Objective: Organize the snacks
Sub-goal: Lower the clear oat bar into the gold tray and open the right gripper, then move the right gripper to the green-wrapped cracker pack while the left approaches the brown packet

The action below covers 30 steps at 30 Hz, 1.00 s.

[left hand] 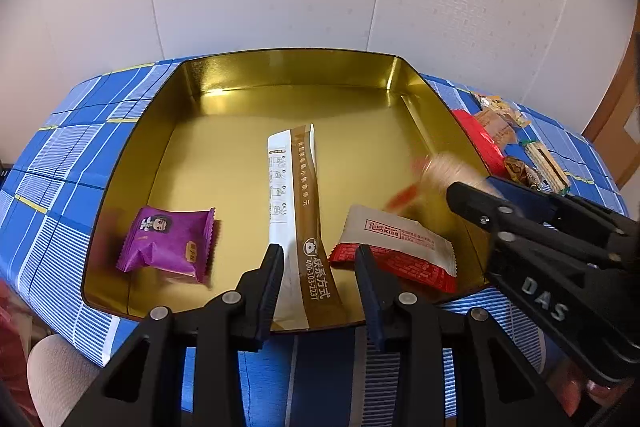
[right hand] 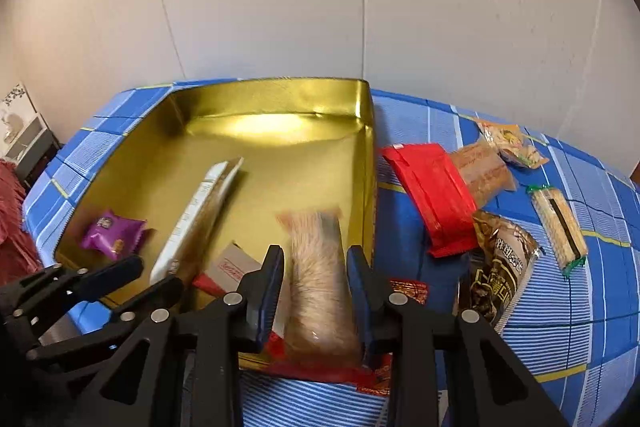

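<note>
A gold tin tray (left hand: 280, 71) (right hand: 264, 95) sits on a blue checked cloth. In it lie a purple snack packet (left hand: 168, 243) (right hand: 110, 233), a long white-and-brown sachet (left hand: 298, 219) (right hand: 200, 215) and a red-and-white Kiss packet (left hand: 396, 247) (right hand: 232, 269). My left gripper (left hand: 319, 259) is open and empty over the tray's near edge, its jaws either side of the sachet's end. My right gripper (right hand: 315, 259) (left hand: 480, 183) is over the tray's right part with a blurred clear packet of pale snack (right hand: 320, 291) (left hand: 440, 167) between its jaws.
Right of the tray on the cloth lie a red packet (right hand: 432, 195) (left hand: 480, 139), a brown packet (right hand: 480, 171), a yellow nut packet (right hand: 512, 143), a dark packet (right hand: 500, 259) and a cracker pack (right hand: 560, 227) (left hand: 546, 163). A wall stands behind.
</note>
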Available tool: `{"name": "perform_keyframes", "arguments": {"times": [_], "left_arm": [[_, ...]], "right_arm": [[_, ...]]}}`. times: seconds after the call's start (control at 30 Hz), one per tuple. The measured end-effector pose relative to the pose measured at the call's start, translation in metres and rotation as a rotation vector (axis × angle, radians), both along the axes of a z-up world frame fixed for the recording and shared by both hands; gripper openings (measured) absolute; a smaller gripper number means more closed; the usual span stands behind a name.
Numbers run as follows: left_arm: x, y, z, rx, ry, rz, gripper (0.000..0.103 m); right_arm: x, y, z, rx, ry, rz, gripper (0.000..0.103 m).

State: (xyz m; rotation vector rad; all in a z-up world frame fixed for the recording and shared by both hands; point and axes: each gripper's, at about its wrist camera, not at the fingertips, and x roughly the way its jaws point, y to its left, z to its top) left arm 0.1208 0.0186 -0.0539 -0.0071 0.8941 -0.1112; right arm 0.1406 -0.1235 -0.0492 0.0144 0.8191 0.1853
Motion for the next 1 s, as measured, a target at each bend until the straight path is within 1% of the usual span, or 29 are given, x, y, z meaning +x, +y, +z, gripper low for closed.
{"name": "perform_keyframes", "arguments": {"times": [0.07,0.17,0.27,0.5,0.57,0.63,0.73,0.83,1.0], "left_arm": [[-0.001,-0.001,0.0,0.004,-0.003,0.0,0.044],[-0.001,-0.004,-0.001,0.012,-0.007,-0.003,0.045],[-0.001,-0.007,-0.001,0.015,-0.01,-0.008,0.045],[-0.002,-0.009,0.002,0.022,-0.019,-0.008,0.054],[-0.004,-0.011,0.003,0.023,-0.024,-0.005,0.061],[-0.005,-0.011,0.005,0.031,-0.032,-0.006,0.064],[-0.006,-0.014,0.009,0.03,-0.042,-0.013,0.065],[-0.009,-0.019,0.011,0.03,-0.049,-0.022,0.068],[-0.014,-0.034,0.014,0.031,-0.049,-0.061,0.069]], "right_arm": [[-0.001,-0.006,0.0,0.054,-0.004,0.0,0.035],[-0.007,-0.015,0.003,0.103,-0.024,-0.003,0.035],[-0.012,-0.02,0.007,0.12,-0.04,-0.002,0.035],[-0.021,-0.034,0.015,0.112,-0.072,-0.038,0.035],[-0.024,-0.039,0.017,0.093,-0.083,-0.055,0.035],[-0.028,-0.045,0.018,0.066,-0.093,-0.076,0.035],[-0.031,-0.058,0.017,0.044,-0.096,-0.102,0.035],[-0.034,-0.076,0.014,0.01,-0.085,-0.156,0.035],[-0.039,-0.108,0.007,0.018,-0.063,-0.222,0.035]]}}
